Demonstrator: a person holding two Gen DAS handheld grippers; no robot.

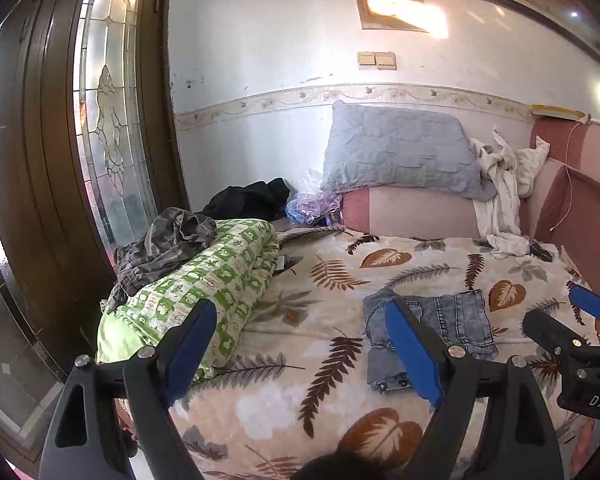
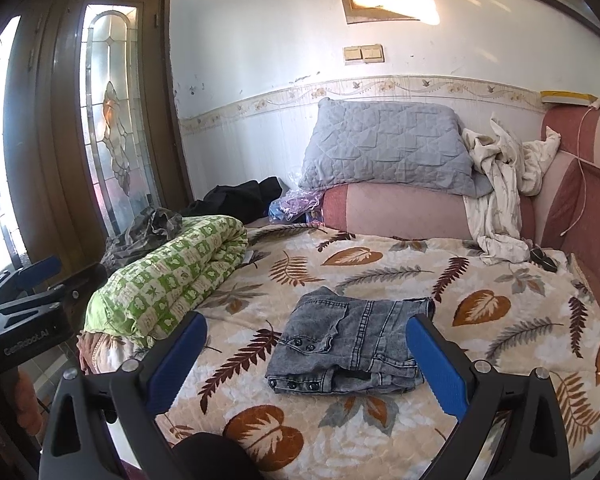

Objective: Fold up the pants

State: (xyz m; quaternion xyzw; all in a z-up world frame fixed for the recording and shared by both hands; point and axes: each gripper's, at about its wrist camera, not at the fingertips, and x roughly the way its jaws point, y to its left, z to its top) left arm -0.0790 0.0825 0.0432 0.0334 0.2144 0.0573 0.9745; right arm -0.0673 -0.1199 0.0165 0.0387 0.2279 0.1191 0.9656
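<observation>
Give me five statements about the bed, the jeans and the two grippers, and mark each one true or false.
1. The grey jeans lie folded in a compact stack on the leaf-print blanket. True.
2. The right gripper is shut on the jeans. False: its jaws stand wide open, short of the jeans, holding nothing.
3. The left gripper has open jaws with nothing between them. True.
4. The green checked quilt is spread flat across the whole bed. False: it is rolled up in a bundle along the bed's left side.
5. A grey quilted pillow lies on the floor. False: it rests on top of the pink headboard, against the wall.
</observation>
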